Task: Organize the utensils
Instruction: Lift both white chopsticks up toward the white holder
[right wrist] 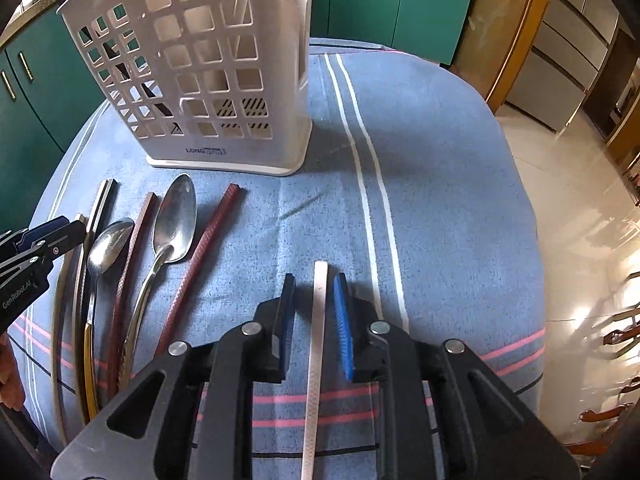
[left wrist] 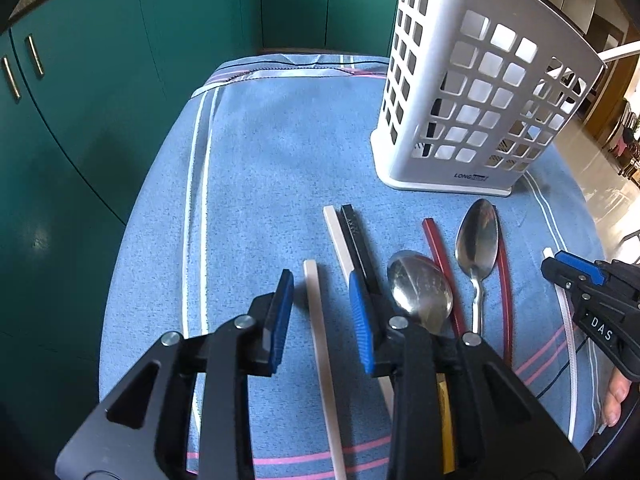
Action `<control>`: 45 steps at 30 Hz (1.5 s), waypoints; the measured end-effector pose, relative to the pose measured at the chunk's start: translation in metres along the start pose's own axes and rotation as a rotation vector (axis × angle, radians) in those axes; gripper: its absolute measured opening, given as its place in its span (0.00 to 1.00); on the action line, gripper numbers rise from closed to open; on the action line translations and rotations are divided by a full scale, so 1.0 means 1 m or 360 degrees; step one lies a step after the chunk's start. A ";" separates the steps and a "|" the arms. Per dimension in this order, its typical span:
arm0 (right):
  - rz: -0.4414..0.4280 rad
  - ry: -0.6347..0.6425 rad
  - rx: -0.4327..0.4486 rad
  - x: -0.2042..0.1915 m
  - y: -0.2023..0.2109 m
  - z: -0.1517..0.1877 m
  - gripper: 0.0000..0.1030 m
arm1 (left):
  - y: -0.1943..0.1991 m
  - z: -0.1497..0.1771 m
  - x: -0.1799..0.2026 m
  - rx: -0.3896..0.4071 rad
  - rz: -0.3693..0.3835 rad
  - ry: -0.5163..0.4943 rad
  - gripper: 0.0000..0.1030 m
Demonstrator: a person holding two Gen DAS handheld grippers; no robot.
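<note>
green cabinets | glossy tile floor | blue striped tablecloth

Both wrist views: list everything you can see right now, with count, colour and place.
Utensil basket: one, white, upright at the cloth's far end.
Spoons: two, silver, between the chopsticks.
White chopsticks: three; one between the right gripper's fingers, one between the left's, one beside the black.
Black chopstick: one, left of the spoons.
Red chopsticks: two, flanking the larger spoon.
Cloth: one, blue, striped, under everything.
Cabinets: green, behind.
Left gripper: open.
Right gripper: open.
</note>
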State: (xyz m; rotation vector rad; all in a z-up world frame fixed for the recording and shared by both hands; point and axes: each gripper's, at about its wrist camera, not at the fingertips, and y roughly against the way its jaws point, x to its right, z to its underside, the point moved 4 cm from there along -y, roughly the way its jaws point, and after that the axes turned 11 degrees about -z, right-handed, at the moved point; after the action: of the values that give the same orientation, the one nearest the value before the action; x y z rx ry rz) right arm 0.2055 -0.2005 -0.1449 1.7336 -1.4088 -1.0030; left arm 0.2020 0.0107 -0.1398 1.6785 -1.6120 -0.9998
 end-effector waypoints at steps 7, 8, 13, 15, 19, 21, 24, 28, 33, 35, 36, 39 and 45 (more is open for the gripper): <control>-0.0001 0.0000 0.0004 -0.003 0.002 0.001 0.20 | -0.002 0.002 -0.003 -0.0021 -0.0009 0.0008 0.28; -0.0001 0.0001 0.0004 -0.003 0.002 0.001 0.20 | -0.002 0.004 -0.004 -0.0020 -0.0009 0.0009 0.27; 0.0005 -0.0001 0.0005 -0.003 0.001 0.000 0.20 | -0.005 0.002 -0.008 -0.0018 -0.0002 0.0012 0.27; 0.0020 0.0004 0.0005 -0.004 0.000 -0.001 0.20 | -0.006 0.001 -0.007 -0.0018 -0.0013 0.0004 0.28; 0.0038 0.0019 0.0007 -0.006 -0.001 -0.002 0.21 | -0.007 0.000 -0.003 -0.0012 -0.0043 -0.0013 0.28; 0.0048 0.0028 0.0009 -0.008 -0.002 -0.002 0.21 | -0.006 0.001 -0.001 -0.0008 -0.0052 -0.0021 0.28; 0.0062 0.0040 0.0014 -0.011 -0.003 -0.004 0.21 | -0.004 0.001 0.001 -0.0004 -0.0058 -0.0024 0.27; 0.0074 0.0055 0.0024 -0.016 -0.004 -0.004 0.20 | -0.002 0.002 0.004 0.0004 -0.0077 -0.0037 0.28; 0.0024 0.0062 0.0029 -0.023 -0.005 -0.003 0.08 | -0.001 0.001 0.002 0.0011 -0.0079 -0.0023 0.12; 0.0031 0.0064 0.0041 -0.025 -0.005 -0.002 0.07 | -0.001 0.001 0.000 0.0007 -0.0062 -0.0006 0.08; 0.0027 0.0061 0.0047 -0.025 -0.005 -0.001 0.06 | -0.001 0.001 -0.001 0.0007 -0.0053 0.0007 0.07; -0.0058 0.0005 0.0051 -0.021 0.002 0.003 0.06 | 0.009 0.000 -0.007 0.0048 -0.0023 0.0052 0.06; -0.0157 -0.0008 0.0217 -0.021 0.059 0.003 0.06 | 0.074 -0.019 -0.015 0.0277 0.0059 0.0113 0.06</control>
State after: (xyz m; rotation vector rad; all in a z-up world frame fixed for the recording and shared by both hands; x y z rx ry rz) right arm 0.1733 -0.1910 -0.0918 1.9167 -1.4358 -0.9838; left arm 0.1782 0.0182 -0.0662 1.7700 -1.7180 -0.7917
